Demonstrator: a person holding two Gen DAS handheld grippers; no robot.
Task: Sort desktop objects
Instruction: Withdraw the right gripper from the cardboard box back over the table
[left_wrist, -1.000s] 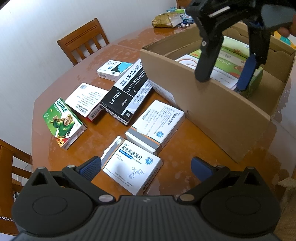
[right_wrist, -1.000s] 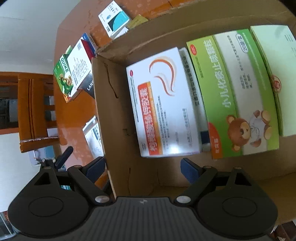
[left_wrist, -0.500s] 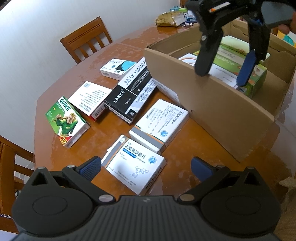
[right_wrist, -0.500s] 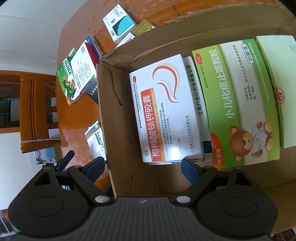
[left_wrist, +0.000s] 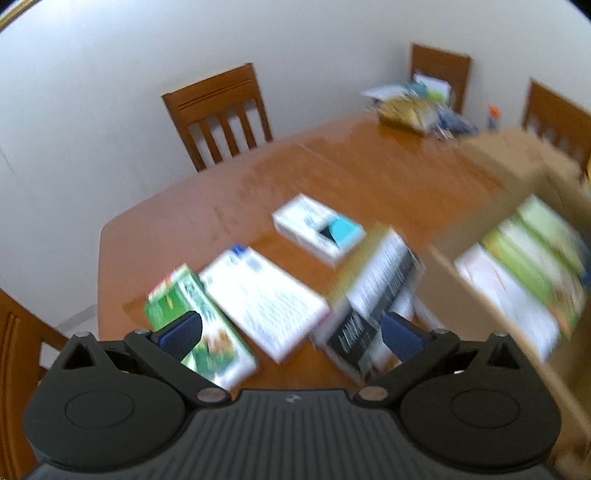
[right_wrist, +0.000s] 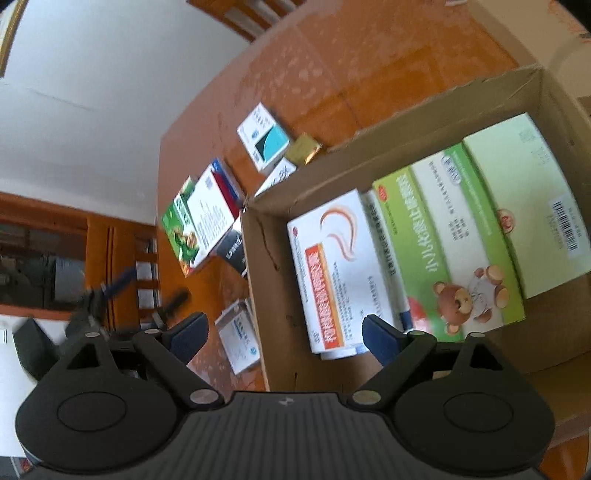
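A cardboard box (right_wrist: 258, 280) on the wooden table holds a white-and-orange medicine box (right_wrist: 332, 269), a green bear box (right_wrist: 443, 240) and a pale green box (right_wrist: 524, 192). My right gripper (right_wrist: 284, 336) is open and empty above the box's near corner. My left gripper (left_wrist: 291, 336) is open and empty above the loose boxes: a green QUIKE box (left_wrist: 195, 321), a white box (left_wrist: 262, 299), a black LANKE box (left_wrist: 369, 314) and a white-and-teal box (left_wrist: 317, 229). The left wrist view is blurred. The cardboard box (left_wrist: 480, 317) stands at its right.
Wooden chairs (left_wrist: 218, 114) stand around the table by the white wall. A pile of packets (left_wrist: 410, 107) lies at the far table edge. Another white box (right_wrist: 240, 339) lies on the table beside the cardboard box.
My left gripper has swung fast to the left and further over the loose boxes; the right gripper is gone from its view. My right gripper has risen and pulled back from the cardboard box.
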